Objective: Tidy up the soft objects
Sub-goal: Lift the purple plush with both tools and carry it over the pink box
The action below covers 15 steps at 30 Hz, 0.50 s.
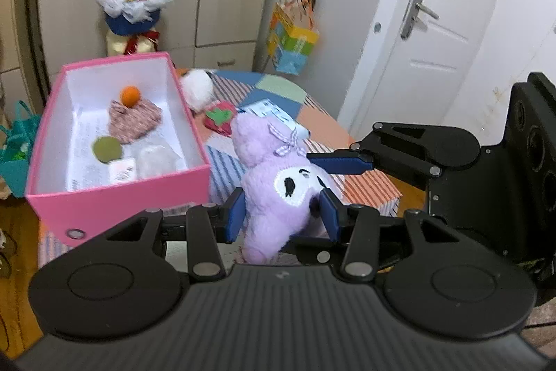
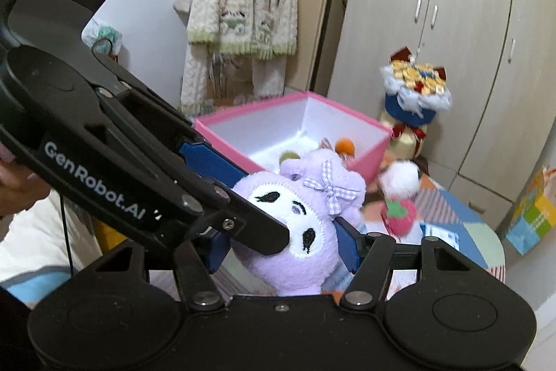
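Note:
A purple plush toy (image 1: 271, 162) with a white face and a checked bow hangs above the striped surface, to the right of the pink box (image 1: 118, 197). My left gripper (image 1: 283, 214) is shut on its lower body, both blue pads pressing into the fur. My right gripper (image 2: 283, 249) is shut on the same plush toy (image 2: 305, 266), and one of its fingers (image 1: 337, 162) lies against the toy's head. Inside the box lie an orange ball (image 1: 130, 95), a knitted pouch (image 1: 133, 120) and a green disc (image 1: 106, 148).
A white pompom (image 1: 196, 89) and a strawberry plush (image 1: 219, 119) lie on the patchwork surface (image 1: 312, 113) beyond the box. A bouquet (image 1: 133, 2) stands before the wardrobe, a colourful bag (image 1: 292, 44) hangs by the door. A person's hand (image 2: 14, 186) shows at left.

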Motion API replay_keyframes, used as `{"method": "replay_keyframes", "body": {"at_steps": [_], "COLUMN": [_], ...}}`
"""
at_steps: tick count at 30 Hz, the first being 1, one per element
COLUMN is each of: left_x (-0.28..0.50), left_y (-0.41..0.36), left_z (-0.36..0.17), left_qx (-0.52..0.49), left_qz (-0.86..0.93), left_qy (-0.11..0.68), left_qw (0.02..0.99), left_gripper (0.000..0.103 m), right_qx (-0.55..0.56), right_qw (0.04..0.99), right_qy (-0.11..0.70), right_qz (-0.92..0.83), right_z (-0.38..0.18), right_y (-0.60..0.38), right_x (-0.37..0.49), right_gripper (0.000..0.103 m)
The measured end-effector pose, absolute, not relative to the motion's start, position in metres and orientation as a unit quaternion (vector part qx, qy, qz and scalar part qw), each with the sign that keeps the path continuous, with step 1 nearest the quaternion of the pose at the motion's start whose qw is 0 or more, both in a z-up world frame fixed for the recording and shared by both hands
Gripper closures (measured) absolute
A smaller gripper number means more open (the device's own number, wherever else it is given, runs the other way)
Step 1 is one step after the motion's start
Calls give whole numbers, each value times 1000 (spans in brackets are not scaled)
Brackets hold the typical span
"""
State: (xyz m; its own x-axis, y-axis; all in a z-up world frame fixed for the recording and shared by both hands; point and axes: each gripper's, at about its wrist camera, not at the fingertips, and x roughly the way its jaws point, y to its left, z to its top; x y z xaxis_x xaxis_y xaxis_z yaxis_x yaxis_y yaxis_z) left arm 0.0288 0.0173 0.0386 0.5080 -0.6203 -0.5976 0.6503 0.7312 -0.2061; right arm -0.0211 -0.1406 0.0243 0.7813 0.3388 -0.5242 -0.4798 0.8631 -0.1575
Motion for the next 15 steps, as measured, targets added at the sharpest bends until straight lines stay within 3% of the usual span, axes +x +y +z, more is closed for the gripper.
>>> {"method": "replay_keyframes", "body": {"at_steps": [15], "left_x": [59], "left_y": [61], "left_z": [78], "left_qx": [-9], "left_qz": [-306], "left_qy": [299], "left_qw": [904], "left_gripper": [58], "right_qx": [-135], "right_qw": [934], "right_qy": [198], "right_qz": [266], "right_z": [63], "right_y": [-103], "right_x": [25], "right_gripper": [35]}}
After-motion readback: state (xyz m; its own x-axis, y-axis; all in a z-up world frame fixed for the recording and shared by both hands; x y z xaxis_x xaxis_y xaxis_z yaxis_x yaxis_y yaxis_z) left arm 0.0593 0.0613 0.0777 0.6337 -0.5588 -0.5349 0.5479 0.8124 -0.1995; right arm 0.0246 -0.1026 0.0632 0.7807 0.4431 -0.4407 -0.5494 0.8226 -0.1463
